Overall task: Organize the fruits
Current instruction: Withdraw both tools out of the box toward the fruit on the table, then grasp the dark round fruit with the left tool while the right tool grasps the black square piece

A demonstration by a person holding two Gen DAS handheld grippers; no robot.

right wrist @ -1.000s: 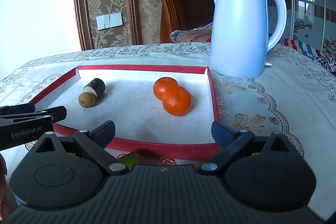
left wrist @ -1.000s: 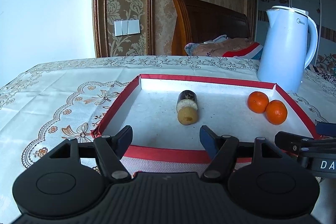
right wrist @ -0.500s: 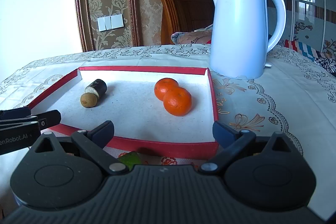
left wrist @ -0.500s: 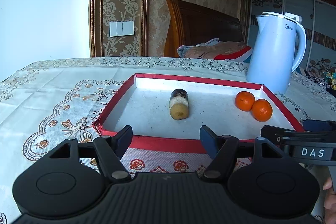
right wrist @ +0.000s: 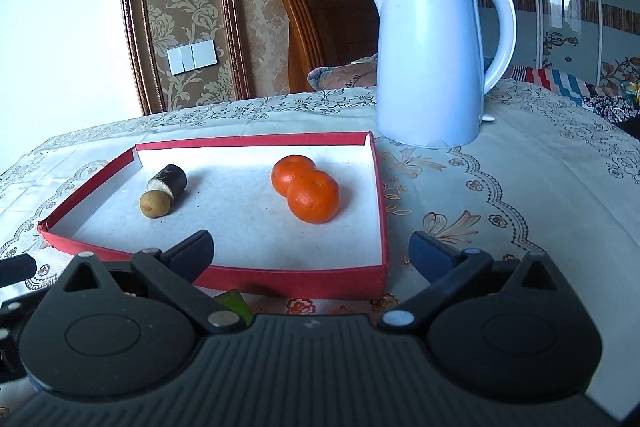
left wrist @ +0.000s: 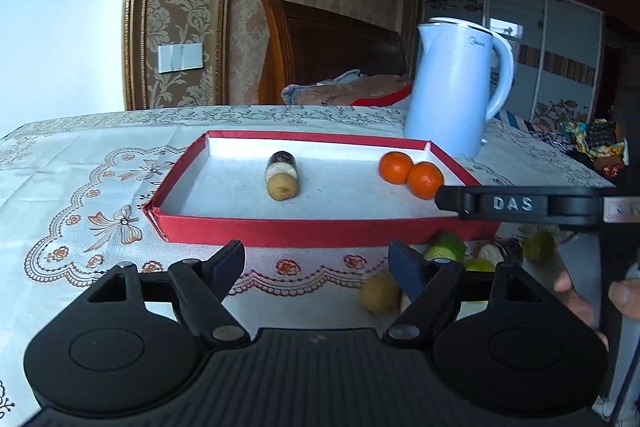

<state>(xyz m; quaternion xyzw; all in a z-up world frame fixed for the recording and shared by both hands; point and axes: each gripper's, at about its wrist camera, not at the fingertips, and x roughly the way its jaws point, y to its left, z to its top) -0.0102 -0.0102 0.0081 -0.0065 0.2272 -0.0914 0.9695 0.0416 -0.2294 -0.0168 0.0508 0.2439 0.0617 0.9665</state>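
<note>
My left gripper hangs with its jaws wide apart and nothing between them, above the patterned tablecloth just near of the red tray; my right gripper is likewise spread wide and empty, over the tray's near right corner. Seen from the left wrist, its black finger marked DAS crosses in front of that corner.

Inside the tray, two mandarins sit touching each other on the right; on the left a small brown kiwi-like fruit rests against a short dark-skinned cut piece with a pale end, which I cannot name.

The fruit yet to be sorted lies on the cloth near of the tray, to the right: a yellowish round fruit just beside my left gripper's right finger; green fruits and another dark cut piece a little farther right, partly hidden behind my grippers.

Risks, as I judge them: round fruit may roll away if a fingertip nudges it before the jaws close; both grippers are near the same cluster and could knock together; a low carry could catch the tray's near wall and shove the light tray toward the white Midea kettle standing beyond its far right corner; a dropped fruit could scatter the mandarins.
</note>
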